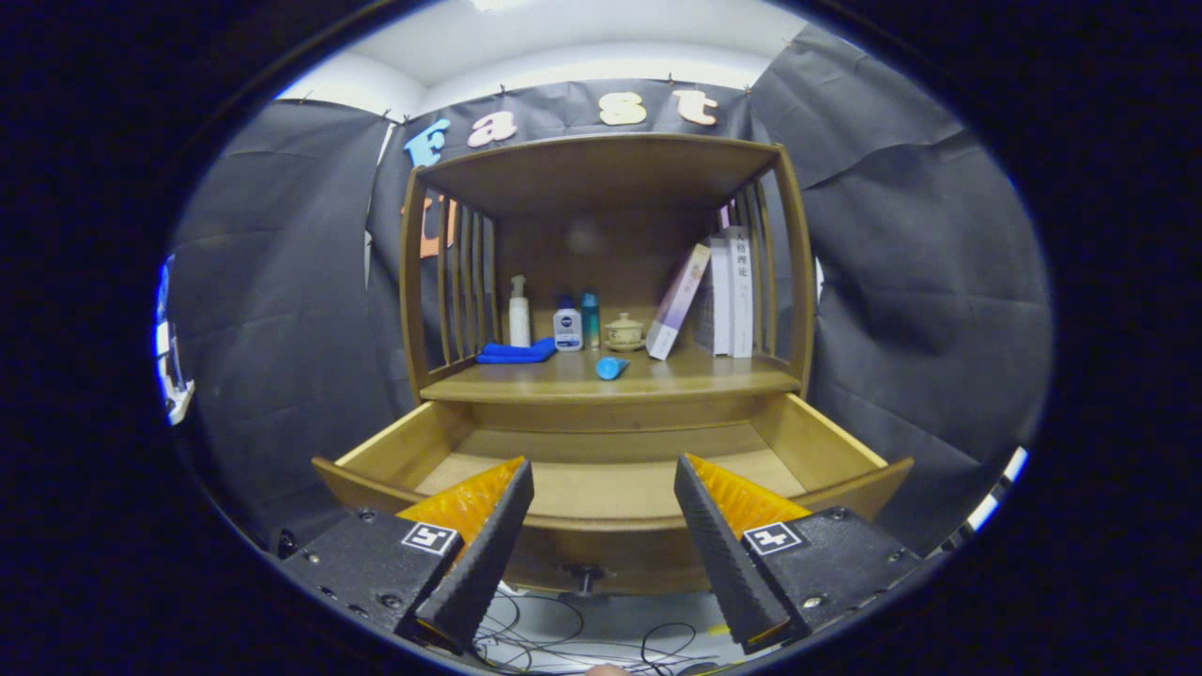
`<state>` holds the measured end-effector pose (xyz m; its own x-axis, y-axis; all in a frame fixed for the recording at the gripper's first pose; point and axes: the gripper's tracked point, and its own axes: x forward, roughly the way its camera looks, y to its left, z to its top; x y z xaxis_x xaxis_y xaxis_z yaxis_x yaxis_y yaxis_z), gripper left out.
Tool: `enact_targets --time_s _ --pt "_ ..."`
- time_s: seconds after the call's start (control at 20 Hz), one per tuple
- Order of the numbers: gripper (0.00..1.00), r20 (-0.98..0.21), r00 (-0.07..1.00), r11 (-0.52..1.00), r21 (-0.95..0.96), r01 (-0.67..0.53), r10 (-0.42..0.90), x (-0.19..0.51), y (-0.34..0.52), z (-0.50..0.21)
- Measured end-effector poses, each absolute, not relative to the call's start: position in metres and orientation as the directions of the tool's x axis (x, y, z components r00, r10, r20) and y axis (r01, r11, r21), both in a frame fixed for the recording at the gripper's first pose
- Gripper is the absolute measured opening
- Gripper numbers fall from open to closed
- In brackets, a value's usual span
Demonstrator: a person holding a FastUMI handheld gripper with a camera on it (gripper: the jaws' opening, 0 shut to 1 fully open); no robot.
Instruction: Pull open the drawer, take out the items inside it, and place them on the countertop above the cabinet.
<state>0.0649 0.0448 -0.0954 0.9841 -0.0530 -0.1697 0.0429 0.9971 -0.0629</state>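
Claw [601,488] spread wide, holding nothing, poised just before pulled-out drawer [610,488], its wooden floor bare between the fingers. Beyond, on cabinet worktop [563,383]: small blue item [611,367] lying near front edge, folded blue cloth [516,353], bottles, lidded cup [624,332], leaning books [718,296].

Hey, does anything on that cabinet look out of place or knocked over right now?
Two things. A small blue item lies on its side near the countertop's front edge, apart from the upright bottles behind it. One book leans against the upright books. The drawer stands open, its visible floor bare. The gripper is open, holding nothing.
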Motion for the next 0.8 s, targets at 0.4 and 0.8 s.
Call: enact_targets --time_s 0.4,0.8 --pt "0.96 -0.198 0.980 0.999 -0.051 0.011 -0.020 0.052 0.058 -0.161" --pt "0.96 -0.261 0.963 0.998 -0.027 0.065 -0.070 0.075 0.057 -0.200"
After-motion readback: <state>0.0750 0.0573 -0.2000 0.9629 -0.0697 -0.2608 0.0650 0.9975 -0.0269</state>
